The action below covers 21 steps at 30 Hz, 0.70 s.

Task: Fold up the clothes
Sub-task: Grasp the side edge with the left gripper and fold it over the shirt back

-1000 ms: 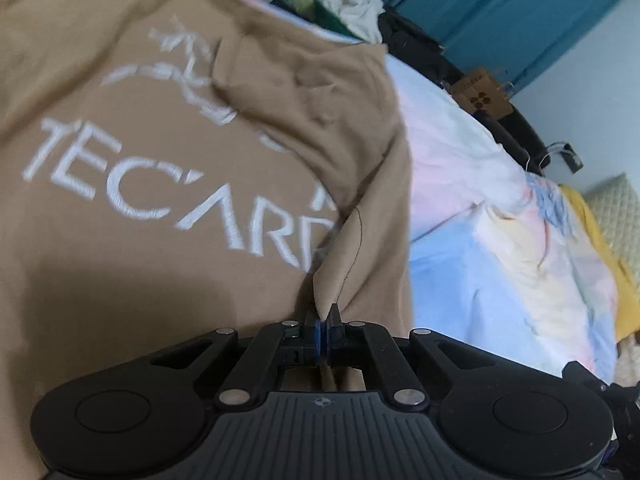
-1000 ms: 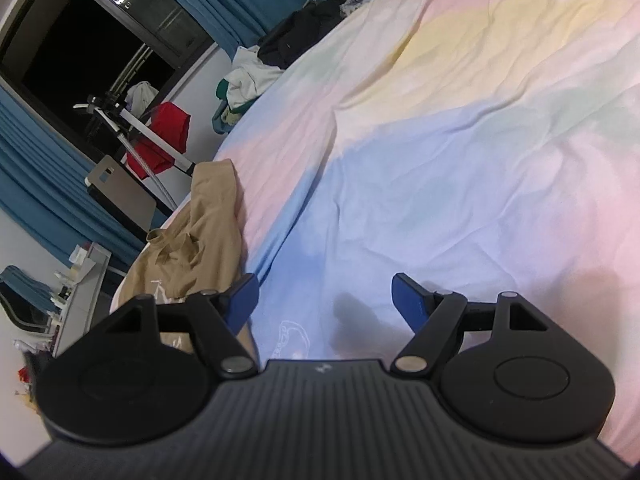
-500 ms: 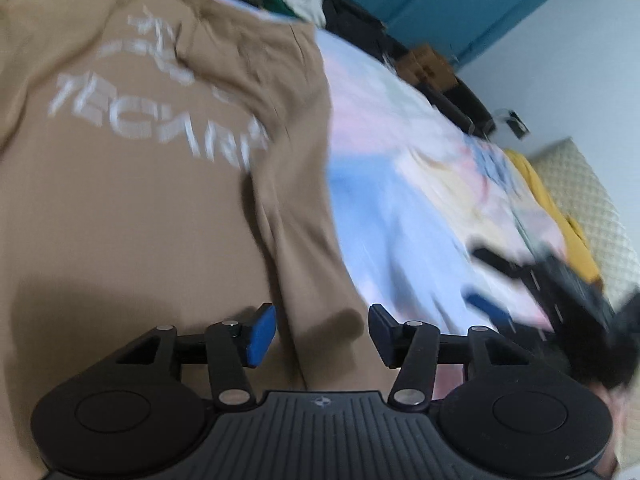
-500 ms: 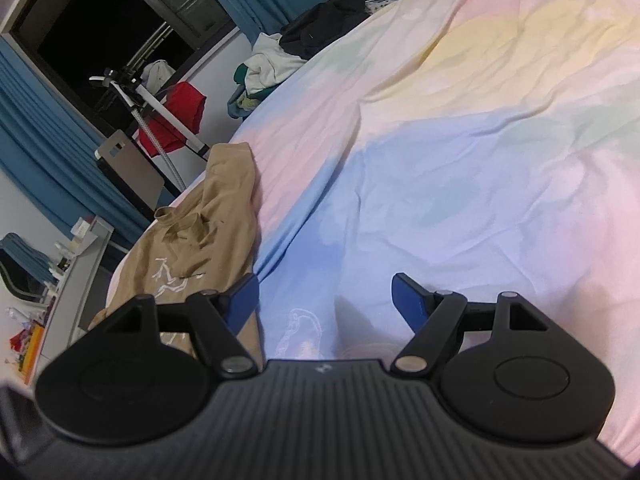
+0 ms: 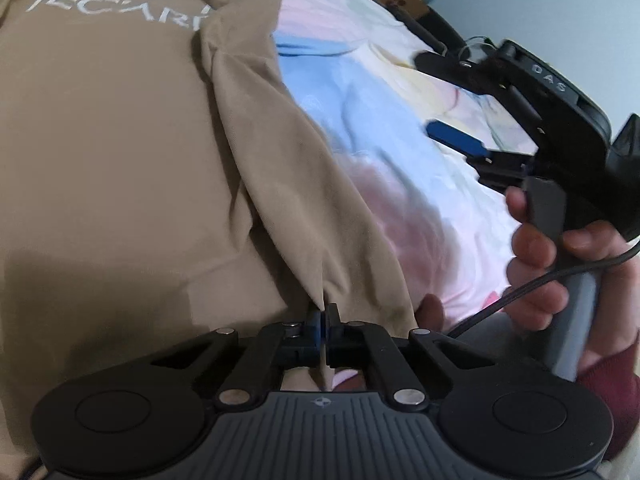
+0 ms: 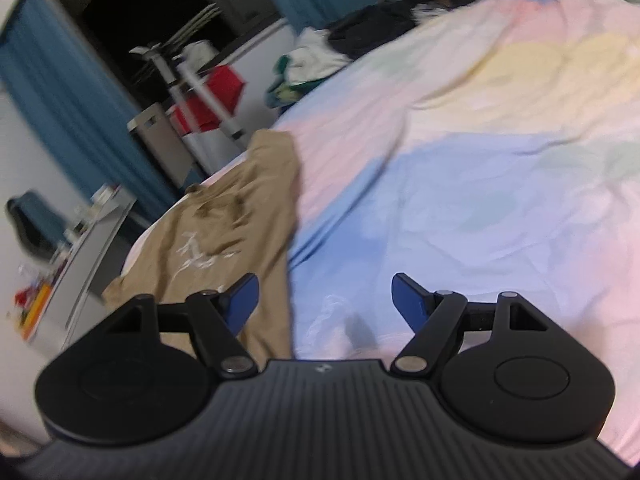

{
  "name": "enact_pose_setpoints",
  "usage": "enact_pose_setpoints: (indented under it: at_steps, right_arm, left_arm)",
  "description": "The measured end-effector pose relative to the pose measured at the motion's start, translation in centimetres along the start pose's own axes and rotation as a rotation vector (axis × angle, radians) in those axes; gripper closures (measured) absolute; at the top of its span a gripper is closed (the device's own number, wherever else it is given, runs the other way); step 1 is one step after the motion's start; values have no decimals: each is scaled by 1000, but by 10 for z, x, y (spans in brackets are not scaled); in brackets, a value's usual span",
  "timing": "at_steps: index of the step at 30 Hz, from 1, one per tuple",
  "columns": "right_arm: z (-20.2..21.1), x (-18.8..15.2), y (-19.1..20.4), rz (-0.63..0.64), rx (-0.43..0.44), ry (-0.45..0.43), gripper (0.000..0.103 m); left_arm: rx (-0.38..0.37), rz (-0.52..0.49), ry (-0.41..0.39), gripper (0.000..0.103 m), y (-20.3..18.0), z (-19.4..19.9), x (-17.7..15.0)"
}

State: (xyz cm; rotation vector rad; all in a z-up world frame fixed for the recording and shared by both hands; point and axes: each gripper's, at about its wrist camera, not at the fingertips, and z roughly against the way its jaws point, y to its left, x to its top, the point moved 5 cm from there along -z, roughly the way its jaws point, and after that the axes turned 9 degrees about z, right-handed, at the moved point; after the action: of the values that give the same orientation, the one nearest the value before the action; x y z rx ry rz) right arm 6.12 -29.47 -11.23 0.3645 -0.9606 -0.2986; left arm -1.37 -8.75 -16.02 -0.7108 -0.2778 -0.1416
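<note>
Pastel bedding [image 6: 460,168] in pink, blue and yellow patches covers the bed, with blue curtains [image 6: 60,92] and a dark window at the far end of the room. On the left part of the bed lies a tan T-shirt [image 5: 120,152] with white lettering across it, spread mostly flat, its right-hand edge bunched into a long fold. The left tongs [image 5: 323,320] sit right at the near end of that fold, their blue tips pressed together with a pinch of the tan cloth caught between them. The right tongs [image 6: 324,300] hang over the bare bedding just to the right of the shirt, tips spread wide and holding nothing; the shirt's edge passes under their left tip. A bare hand [image 5: 560,264] grips the handle of those right tongs.
</note>
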Motion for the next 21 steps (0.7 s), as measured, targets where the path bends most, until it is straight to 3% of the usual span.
enact_pose_setpoints:
  at_steps: [5,7,11,13,21]
  right_arm:
    - [-4,-8,34,129,116,41,28]
    - [-6,-12,44,173,133,55,28]
    - [-12,-18,54,203,149,93,39]
    - [-15,-22,58,226,151,114,51]
    - [-5,-17,87,322,125,78,51]
  left_arm:
    - [-41,7,21,102,7,37,0]
    - [16,6,30,102,20,42,-2]
    - [103,33,72,102,44,30,-9]
    - [128,26,72,102,51,22,-12]
    - [164,-107,5,101,36,23,-14]
